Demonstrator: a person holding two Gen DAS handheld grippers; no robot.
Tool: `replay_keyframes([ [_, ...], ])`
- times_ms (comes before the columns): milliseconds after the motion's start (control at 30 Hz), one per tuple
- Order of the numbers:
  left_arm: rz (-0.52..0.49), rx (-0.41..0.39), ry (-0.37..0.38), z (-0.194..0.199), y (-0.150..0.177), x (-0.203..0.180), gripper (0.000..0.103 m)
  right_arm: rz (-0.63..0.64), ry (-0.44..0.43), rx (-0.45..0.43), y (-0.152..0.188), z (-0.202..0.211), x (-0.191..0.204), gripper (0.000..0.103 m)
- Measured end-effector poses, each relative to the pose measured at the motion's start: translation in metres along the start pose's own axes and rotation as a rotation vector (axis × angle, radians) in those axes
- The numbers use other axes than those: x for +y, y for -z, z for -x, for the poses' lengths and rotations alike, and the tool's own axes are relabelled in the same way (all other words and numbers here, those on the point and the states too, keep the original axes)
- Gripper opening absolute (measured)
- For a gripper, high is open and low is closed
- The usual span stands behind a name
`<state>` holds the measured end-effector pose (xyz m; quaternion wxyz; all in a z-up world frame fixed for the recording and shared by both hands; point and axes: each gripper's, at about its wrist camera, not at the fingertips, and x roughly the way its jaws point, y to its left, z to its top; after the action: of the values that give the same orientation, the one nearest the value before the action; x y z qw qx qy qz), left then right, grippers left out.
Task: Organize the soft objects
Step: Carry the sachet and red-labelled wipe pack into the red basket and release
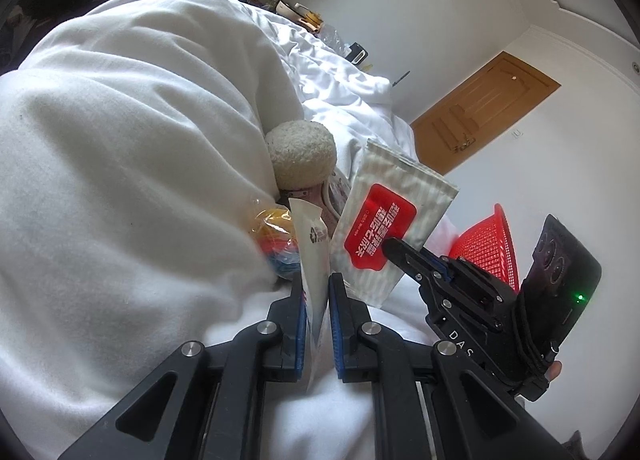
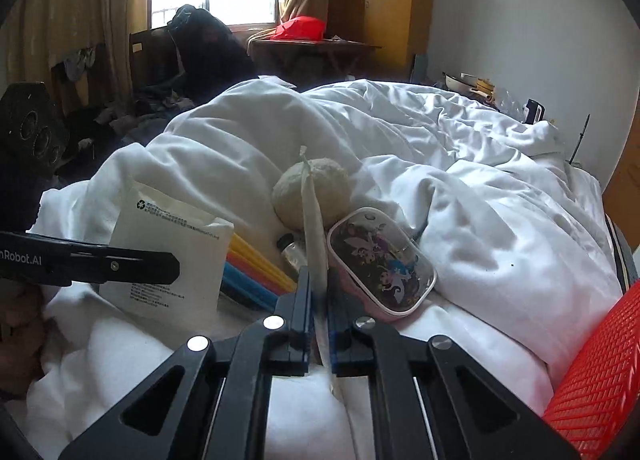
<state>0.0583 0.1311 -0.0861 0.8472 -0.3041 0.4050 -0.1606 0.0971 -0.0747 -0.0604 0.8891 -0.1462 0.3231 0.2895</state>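
Both packs lifted off the bed: left gripper [image 1: 317, 292] clamps the white pouch [image 1: 314, 260], right gripper [image 2: 320, 300] the wet-wipe pack [image 1: 384, 215]; next, carry them right to the red basket [image 2: 596, 364]

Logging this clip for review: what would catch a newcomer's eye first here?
Each hand-held gripper pinches a packet above the rumpled white duvet: the left hand-held gripper a plain white pouch, the right hand-held gripper a striped wet-wipe pack with a red label. Behind them sit a fuzzy cream ball and, far right, a red mesh plastic basket.
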Motion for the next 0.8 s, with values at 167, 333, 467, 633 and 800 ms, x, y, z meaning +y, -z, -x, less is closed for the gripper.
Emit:
replay_keyframes([
  [167, -0.002, 0.003, -0.003, -0.001, 0.001, -0.002, 0.009, -0.007, -0.005, -0.001, 0.0, -0.001, 0.0, 0.006],
  [333, -0.029, -0.034, 0.035, 0.006, 0.0, -0.01, 0.009, -0.023, 0.007, -0.03, 0.0, 0.006, -0.002, 0.006],
  [467, -0.059, -0.08, 0.07, 0.019, -0.001, -0.018, 0.008, -0.026, 0.043, -0.101, -0.002, 0.028, -0.002, 0.006],
  [633, -0.103, -0.126, 0.147, 0.038, -0.007, -0.042, 0.008, -0.051, 0.071, -0.212, -0.015, 0.077, -0.002, 0.006],
  [800, -0.136, -0.135, 0.22, 0.053, -0.016, -0.075, 0.008, -0.071, 0.108, -0.293, -0.022, 0.139, -0.008, 0.006],
])
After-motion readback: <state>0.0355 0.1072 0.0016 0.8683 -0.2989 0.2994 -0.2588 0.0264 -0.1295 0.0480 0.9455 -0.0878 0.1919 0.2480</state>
